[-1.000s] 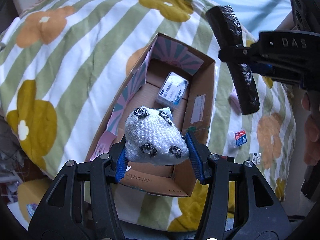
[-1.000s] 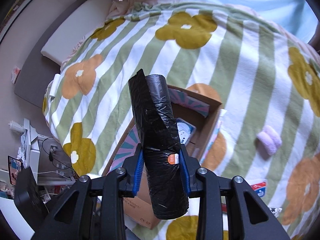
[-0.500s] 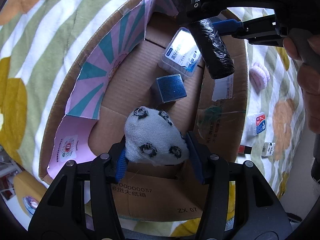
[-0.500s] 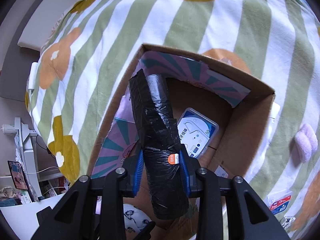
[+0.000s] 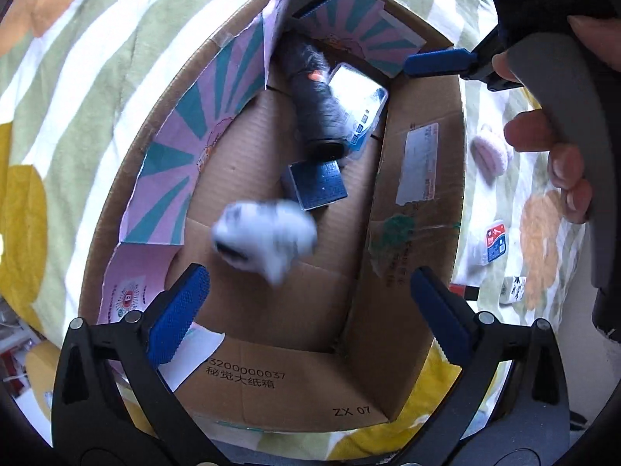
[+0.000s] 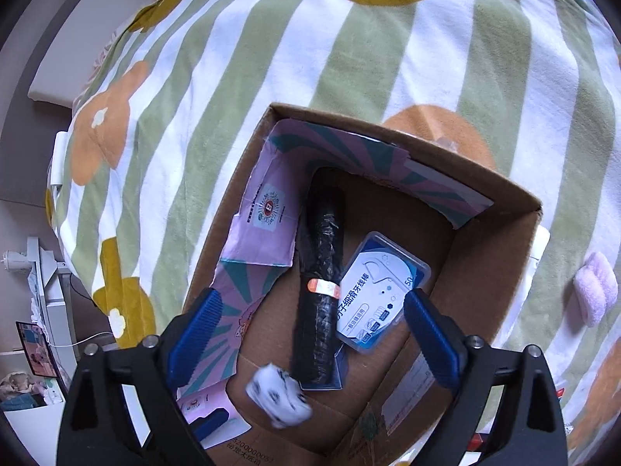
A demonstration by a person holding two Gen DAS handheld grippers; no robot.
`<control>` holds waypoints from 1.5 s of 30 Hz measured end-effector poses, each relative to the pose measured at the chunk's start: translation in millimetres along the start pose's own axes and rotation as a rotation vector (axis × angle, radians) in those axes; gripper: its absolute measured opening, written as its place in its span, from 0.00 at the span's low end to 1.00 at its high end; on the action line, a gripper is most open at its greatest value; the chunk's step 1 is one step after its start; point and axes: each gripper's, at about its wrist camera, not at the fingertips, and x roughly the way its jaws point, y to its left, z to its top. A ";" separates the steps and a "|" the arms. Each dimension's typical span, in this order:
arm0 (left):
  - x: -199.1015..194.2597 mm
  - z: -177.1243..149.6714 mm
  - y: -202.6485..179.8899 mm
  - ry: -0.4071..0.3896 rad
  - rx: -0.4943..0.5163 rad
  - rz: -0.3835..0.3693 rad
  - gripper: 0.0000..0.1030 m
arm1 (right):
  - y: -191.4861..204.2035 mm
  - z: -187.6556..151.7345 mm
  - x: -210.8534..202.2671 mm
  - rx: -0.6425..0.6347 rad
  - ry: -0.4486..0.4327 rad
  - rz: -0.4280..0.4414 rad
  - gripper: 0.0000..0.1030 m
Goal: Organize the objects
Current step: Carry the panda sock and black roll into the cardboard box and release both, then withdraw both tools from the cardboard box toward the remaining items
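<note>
Home bedroom. Bed (image 6: 271,58) covered with a soft green-and-white striped blanket (image 6: 388,77) printed with big yellow and orange flowers, fills most of both views. Pale headboard or wall panel (image 6: 46,77) at the bed's far edge in the right wrist view. Beside the bed a white stand with cables (image 6: 46,272), a small lit screen (image 6: 37,349), and household clutter (image 6: 23,388) low at left. Open cardboard box (image 5: 419,349) sits on the bed, holding everyday bits: dental floss pick case (image 6: 382,291), black bag roll (image 6: 320,272). Pink fluffy item (image 6: 595,287) on the blanket
</note>
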 end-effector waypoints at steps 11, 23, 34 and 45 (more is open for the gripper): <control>9.4 8.2 -2.6 0.003 -0.017 -0.012 1.00 | -2.4 -8.7 -6.7 -0.015 0.002 -0.027 0.91; -64.2 13.3 -20.1 -0.064 0.107 0.023 1.00 | 5.3 -43.2 -98.7 -0.030 -0.116 -0.046 0.91; -131.8 27.1 -90.2 -0.150 0.364 -0.047 1.00 | -53.9 -112.6 -217.7 0.119 -0.315 -0.183 0.91; -129.5 7.3 -186.2 -0.160 0.533 -0.114 1.00 | -146.4 -222.6 -279.0 0.358 -0.432 -0.338 0.91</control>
